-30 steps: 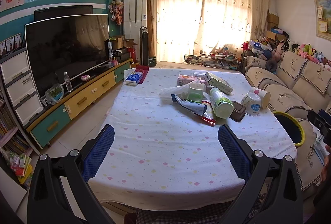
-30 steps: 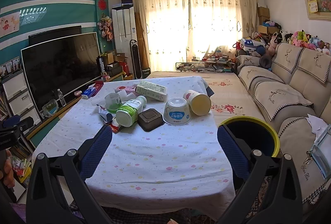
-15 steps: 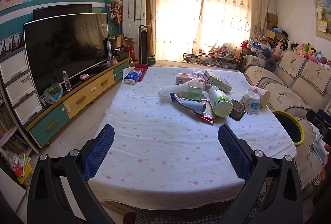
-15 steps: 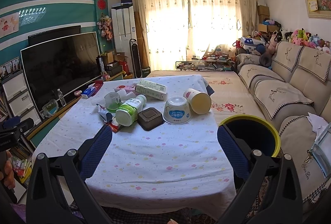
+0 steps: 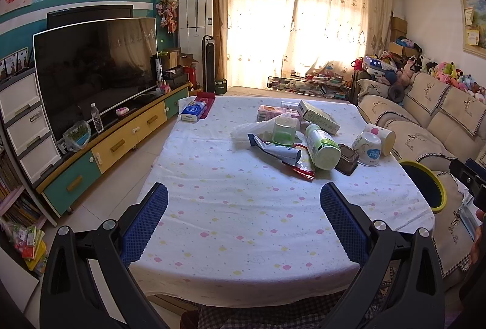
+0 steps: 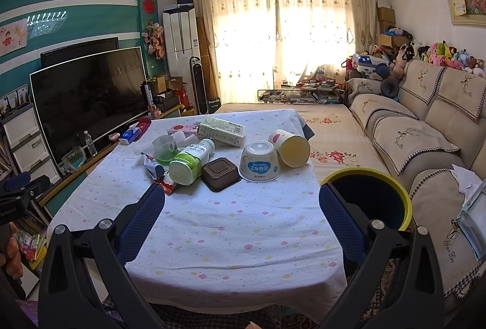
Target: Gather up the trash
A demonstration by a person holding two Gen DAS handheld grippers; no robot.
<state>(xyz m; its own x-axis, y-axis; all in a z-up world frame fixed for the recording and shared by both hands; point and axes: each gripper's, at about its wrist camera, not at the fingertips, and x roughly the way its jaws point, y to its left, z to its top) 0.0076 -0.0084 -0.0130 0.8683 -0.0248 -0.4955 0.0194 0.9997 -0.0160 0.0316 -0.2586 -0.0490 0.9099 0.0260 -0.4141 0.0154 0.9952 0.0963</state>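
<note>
Trash lies in a heap on the table's far half: a green-and-white bottle (image 6: 189, 160) on its side, a brown plastic tray (image 6: 220, 174), an upturned white bowl (image 6: 259, 162), a tipped paper cup (image 6: 293, 148), a green cup (image 6: 165, 148), a carton (image 6: 221, 130) and wrappers (image 5: 275, 148). The bottle also shows in the left wrist view (image 5: 322, 145). A yellow-rimmed bin (image 6: 370, 198) stands right of the table. My left gripper (image 5: 243, 219) and right gripper (image 6: 241, 219) are both open and empty, over the table's near half.
The table has a white dotted cloth (image 6: 231, 225). A TV (image 5: 94, 71) on a low cabinet stands to the left. A sofa (image 6: 425, 140) runs along the right. A tissue pack (image 5: 193, 112) lies at the table's far left corner.
Both views have crept slightly forward toward the table. Nothing on the table has moved and both grippers stay open.
</note>
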